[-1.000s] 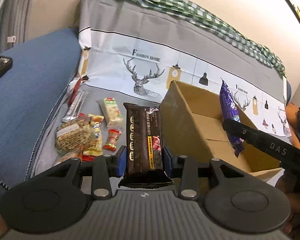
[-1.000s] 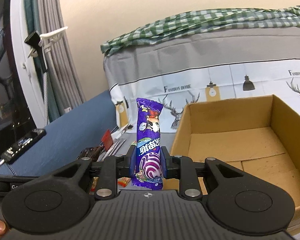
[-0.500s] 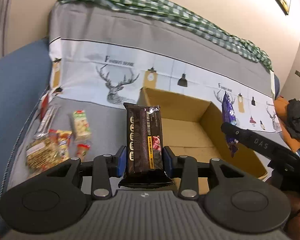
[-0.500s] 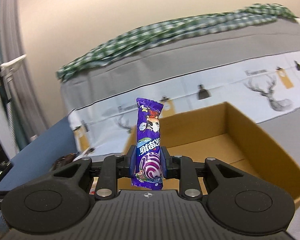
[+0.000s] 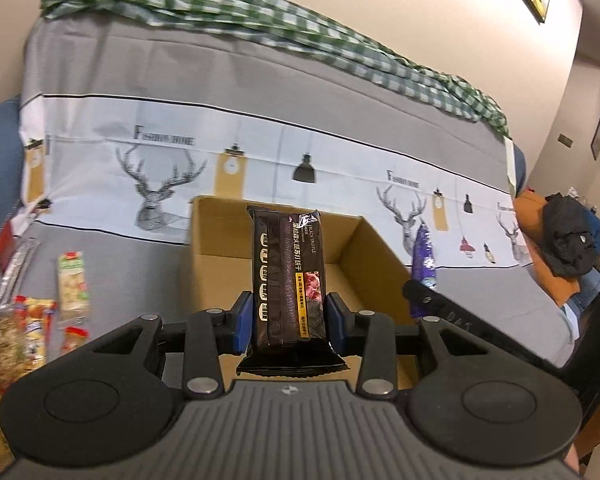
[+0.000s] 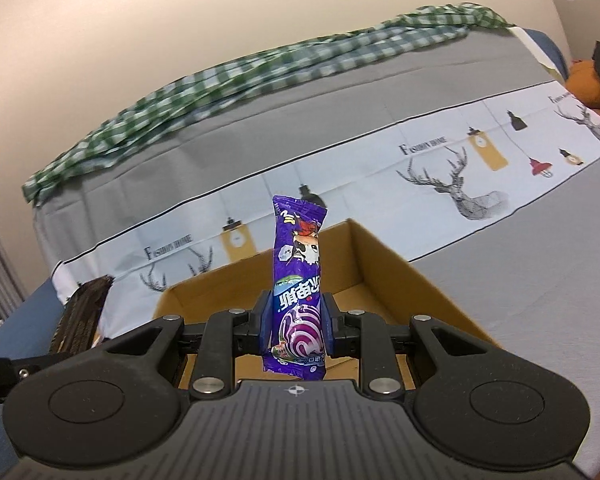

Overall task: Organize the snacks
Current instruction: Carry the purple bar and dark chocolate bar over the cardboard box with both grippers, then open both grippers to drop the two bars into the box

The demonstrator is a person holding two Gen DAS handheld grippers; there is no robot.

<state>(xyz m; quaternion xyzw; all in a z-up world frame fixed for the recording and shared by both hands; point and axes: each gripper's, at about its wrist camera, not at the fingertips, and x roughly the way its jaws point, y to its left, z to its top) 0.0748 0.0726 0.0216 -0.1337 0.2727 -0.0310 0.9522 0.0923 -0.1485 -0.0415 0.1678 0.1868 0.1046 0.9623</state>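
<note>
The left gripper [image 5: 288, 322] clamps an upright dark brown foil biscuit pack [image 5: 287, 276]; the right gripper [image 6: 296, 324] clamps an upright purple plastic candy wrapper [image 6: 298, 292]. Both hang before the open brown cardboard box [image 5: 374, 248] on the grey bed.

Each camera sits on its gripper, looking forward along the fingers and slightly downward toward the sofa back. The left wrist view faces the cardboard box [image 5: 374, 248] from its near left side; the right wrist view faces it [image 6: 400, 276] from its near right. Both share the box and the deer-print cover [image 5: 160, 184] [image 6: 476, 196], at close range.
</note>
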